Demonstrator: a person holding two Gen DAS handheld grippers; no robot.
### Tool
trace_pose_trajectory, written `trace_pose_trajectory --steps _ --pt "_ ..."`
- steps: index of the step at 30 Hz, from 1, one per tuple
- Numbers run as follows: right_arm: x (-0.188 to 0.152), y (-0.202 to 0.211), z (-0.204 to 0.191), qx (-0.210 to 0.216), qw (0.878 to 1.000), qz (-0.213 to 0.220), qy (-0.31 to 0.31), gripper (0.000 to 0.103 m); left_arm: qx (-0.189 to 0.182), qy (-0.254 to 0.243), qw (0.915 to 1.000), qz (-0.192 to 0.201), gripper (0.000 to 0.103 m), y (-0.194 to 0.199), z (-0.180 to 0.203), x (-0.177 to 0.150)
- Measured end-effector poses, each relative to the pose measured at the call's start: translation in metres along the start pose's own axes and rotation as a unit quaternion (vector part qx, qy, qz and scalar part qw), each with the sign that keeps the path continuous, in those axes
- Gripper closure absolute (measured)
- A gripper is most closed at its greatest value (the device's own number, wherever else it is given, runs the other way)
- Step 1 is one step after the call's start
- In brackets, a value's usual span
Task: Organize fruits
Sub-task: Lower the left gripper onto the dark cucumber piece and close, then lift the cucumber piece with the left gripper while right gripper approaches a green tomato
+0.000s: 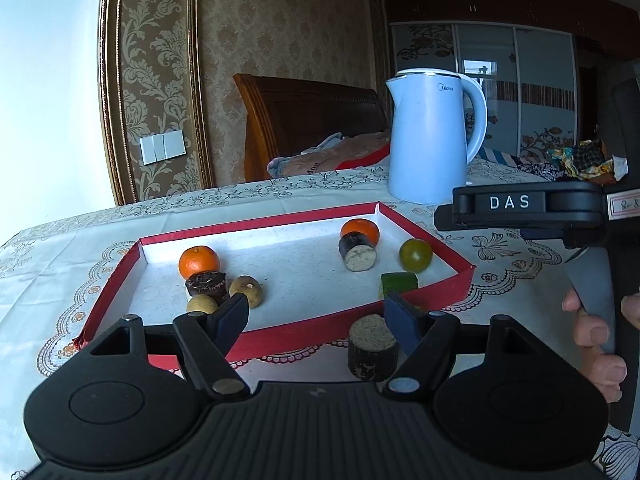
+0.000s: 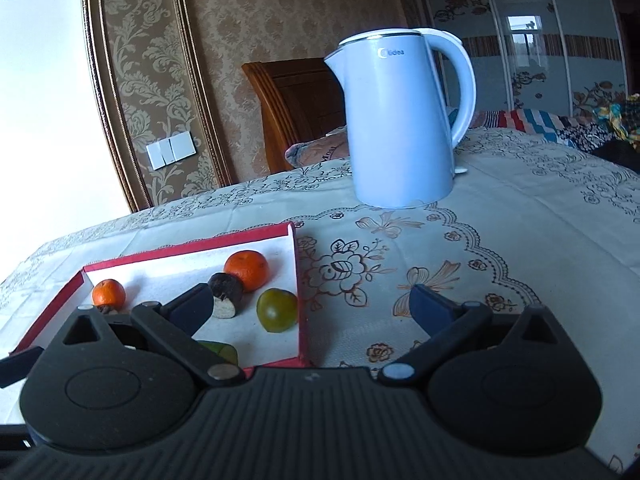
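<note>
Fruits lay in red-rimmed tray (image 1: 434, 280) on tablecloth (image 2: 500, 240): two oranges (image 1: 199, 263), green one (image 1: 416, 255), brown ones (image 1: 246, 290), dark cut pieces (image 1: 357, 251). One dark stub (image 1: 373, 347) stood outside tray, just inside right finger of left gripper (image 1: 318, 316); contact unclear. Left jaws spread, pinching nothing. Right gripper (image 2: 312, 308) spread wide, empty, over tray's edge. Blue kettle (image 2: 400, 120) stood behind.
</note>
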State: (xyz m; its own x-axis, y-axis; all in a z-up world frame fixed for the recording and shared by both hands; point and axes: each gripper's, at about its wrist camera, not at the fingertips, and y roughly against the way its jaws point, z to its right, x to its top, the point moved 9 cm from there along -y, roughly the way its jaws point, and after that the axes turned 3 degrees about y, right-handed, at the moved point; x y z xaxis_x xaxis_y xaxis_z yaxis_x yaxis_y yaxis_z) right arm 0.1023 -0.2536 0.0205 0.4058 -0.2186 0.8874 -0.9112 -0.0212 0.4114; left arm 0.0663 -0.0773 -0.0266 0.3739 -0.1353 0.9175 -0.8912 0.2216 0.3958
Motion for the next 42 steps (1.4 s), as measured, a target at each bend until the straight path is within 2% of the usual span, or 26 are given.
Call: trace_pose_trajectory --steps 9,14,17,22,25,28,33,37,39,42 --pt "-0.002 -0.003 -0.003 0.001 1.0 -0.006 0.007 0.0 -0.006 -0.027 0.999 -0.035 0.028 -0.015 0.012 -0.008" --pt "-0.002 -0.001 -0.003 -0.001 1.0 -0.003 0.007 0.0 0.002 -0.006 0.9992 -0.04 0.02 -0.013 0.0 -0.011" --pt "-0.003 -0.001 -0.004 -0.001 1.0 -0.004 0.011 0.0 0.025 0.002 0.9987 -0.044 0.017 -0.008 -0.012 -0.015" --pt "-0.004 -0.001 -0.008 0.001 1.0 -0.006 0.02 0.0 0.111 -0.019 0.992 -0.058 0.016 0.004 -0.035 -0.029" --pt "-0.005 0.0 -0.011 0.002 1.0 -0.004 0.03 0.0 0.09 -0.017 0.995 -0.039 0.016 0.014 -0.033 -0.024" --pt "-0.004 0.001 -0.011 -0.006 0.999 0.001 0.036 0.0 0.062 -0.041 0.997 -0.022 0.016 0.019 -0.015 -0.02" --pt "-0.006 -0.001 -0.01 -0.004 1.0 -0.006 0.03 0.0 0.067 -0.082 0.9941 -0.026 0.016 0.002 0.012 -0.014" --pt "-0.006 0.001 -0.012 -0.005 0.999 -0.001 0.038 0.0 0.067 -0.065 0.9939 -0.058 0.016 -0.019 0.015 -0.013" --pt "-0.006 0.001 -0.012 -0.004 0.999 -0.002 0.038 0.0 0.08 -0.046 0.9925 -0.081 0.016 -0.026 0.007 -0.017" --pt "-0.005 0.002 -0.011 -0.003 0.999 -0.002 0.035 0.0 0.082 0.015 0.9914 -0.101 0.016 -0.026 -0.017 -0.025"
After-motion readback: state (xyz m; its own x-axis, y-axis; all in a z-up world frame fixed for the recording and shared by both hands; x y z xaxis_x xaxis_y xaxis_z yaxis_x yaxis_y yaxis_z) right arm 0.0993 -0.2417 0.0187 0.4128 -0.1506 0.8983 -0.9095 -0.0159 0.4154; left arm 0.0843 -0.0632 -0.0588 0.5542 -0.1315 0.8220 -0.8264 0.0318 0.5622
